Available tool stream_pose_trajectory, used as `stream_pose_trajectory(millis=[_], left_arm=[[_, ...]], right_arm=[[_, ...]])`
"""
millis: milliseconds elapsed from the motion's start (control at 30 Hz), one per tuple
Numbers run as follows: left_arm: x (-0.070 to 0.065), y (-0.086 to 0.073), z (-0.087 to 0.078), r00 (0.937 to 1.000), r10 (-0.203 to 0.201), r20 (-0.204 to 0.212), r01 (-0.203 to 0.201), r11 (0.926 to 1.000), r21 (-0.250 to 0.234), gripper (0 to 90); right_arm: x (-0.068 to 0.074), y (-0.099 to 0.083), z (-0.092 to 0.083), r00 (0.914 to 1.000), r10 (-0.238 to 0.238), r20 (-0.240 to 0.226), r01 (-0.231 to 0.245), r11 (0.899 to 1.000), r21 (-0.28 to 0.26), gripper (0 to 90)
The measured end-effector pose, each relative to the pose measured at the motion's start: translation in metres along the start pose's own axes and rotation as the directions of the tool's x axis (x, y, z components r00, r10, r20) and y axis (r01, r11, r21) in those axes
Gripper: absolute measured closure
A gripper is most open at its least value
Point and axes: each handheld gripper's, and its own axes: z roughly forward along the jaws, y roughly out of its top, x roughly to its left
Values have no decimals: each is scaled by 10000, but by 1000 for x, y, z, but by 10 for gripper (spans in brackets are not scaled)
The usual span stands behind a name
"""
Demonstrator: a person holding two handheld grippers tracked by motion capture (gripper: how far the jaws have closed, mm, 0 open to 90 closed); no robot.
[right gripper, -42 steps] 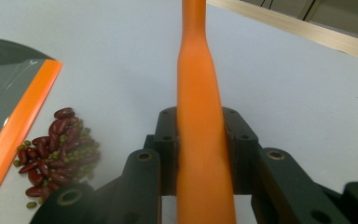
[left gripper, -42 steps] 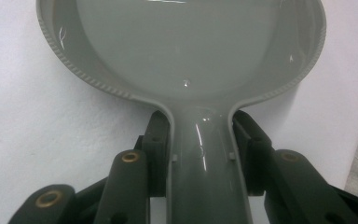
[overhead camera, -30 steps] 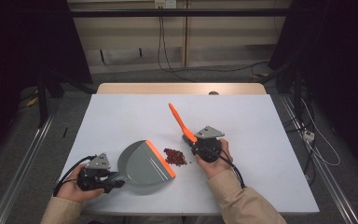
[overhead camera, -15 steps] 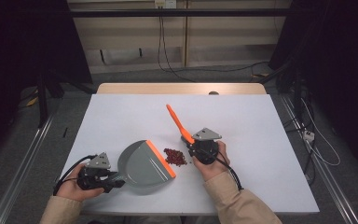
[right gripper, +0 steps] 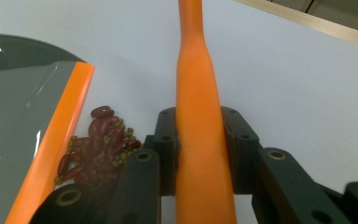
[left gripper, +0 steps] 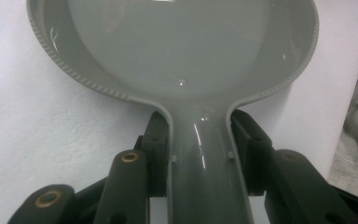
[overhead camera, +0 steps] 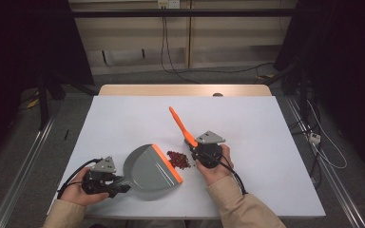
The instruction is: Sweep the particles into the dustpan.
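Nearest, the left gripper (overhead camera: 105, 179) clamps the grey dustpan (overhead camera: 148, 165) by its handle. Just right of its orange lip (overhead camera: 167, 163) lie the beans (overhead camera: 179, 159). The right gripper (overhead camera: 206, 153) grips the orange brush handle (overhead camera: 182, 126). A hard sweep could scatter beans past the lip. No readable writing.

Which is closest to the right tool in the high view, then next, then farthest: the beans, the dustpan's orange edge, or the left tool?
1. Beans: just left of the right tool.
2. Dustpan's orange edge: left of the beans.
3. Left tool: farthest, at the table's near left, on the dustpan's handle.
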Motion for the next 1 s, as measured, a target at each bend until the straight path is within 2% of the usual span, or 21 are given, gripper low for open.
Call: stream_pose_trajectory(millis=[100, 533, 900, 1000], left_arm=[[0, 0, 0, 9999, -121, 35, 121, 9999, -48, 628], [-2, 6, 5, 9997, -148, 213, 147, 9999, 85, 626], [-3, 8, 5, 9992, -259, 310, 257, 9996, 75, 626], [-4, 8, 3, 9988, -226, 425, 222, 9997, 112, 626]], right_arm=[[2, 0, 0, 10000, 22, -15, -22, 10000, -6, 709], [20, 1, 1, 9999, 125, -37, -125, 9999, -15, 705], [32, 2, 1, 9980, 349, -530, -353, 9993, -77, 703], [34, 3, 1, 9981, 273, -555, -277, 9996, -55, 702]])
